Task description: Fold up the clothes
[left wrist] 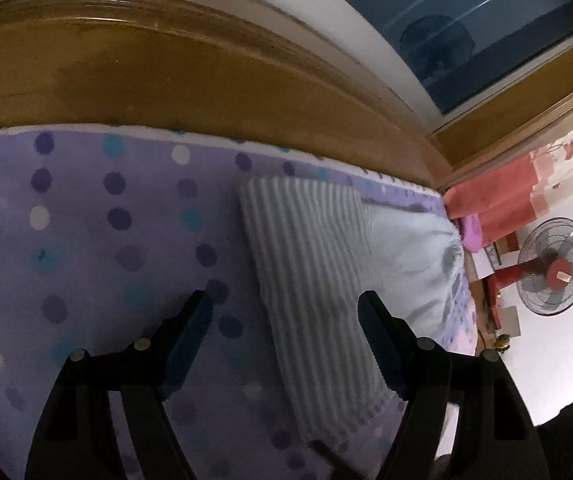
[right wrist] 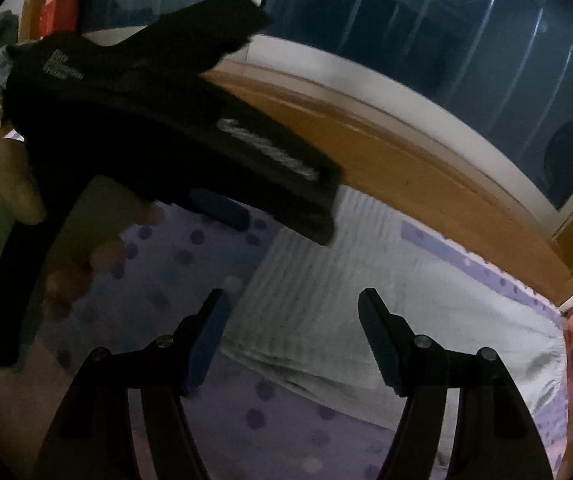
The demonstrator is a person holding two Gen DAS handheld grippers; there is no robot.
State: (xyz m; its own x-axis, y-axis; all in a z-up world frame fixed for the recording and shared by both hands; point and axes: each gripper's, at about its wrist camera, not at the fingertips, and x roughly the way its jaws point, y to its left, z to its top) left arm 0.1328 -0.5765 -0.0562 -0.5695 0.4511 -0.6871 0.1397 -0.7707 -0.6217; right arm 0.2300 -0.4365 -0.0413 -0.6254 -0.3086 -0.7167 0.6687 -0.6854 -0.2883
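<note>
A folded garment (left wrist: 306,240), pale with fine grey stripes, lies flat on the purple dotted bedsheet (left wrist: 66,240). My left gripper (left wrist: 284,298) hovers over its near edge, open, with nothing pinched; the cloth lies below the fingers. In the right wrist view the same garment (right wrist: 366,264) spreads out ahead, one part ribbed and one part smooth. My right gripper (right wrist: 293,296) stands open above its near left corner and holds nothing. The black housing of the left-hand tool (right wrist: 166,132) crosses the upper left of that view, with a person's hand (right wrist: 74,272) on its grip.
A wooden ledge (left wrist: 166,80) runs along the bed's far side under a dark window (left wrist: 486,20). Past the bed's right end stand a fan (left wrist: 554,268) and red and pink things (left wrist: 498,196). Beige cloth (right wrist: 2,184) lies at the left.
</note>
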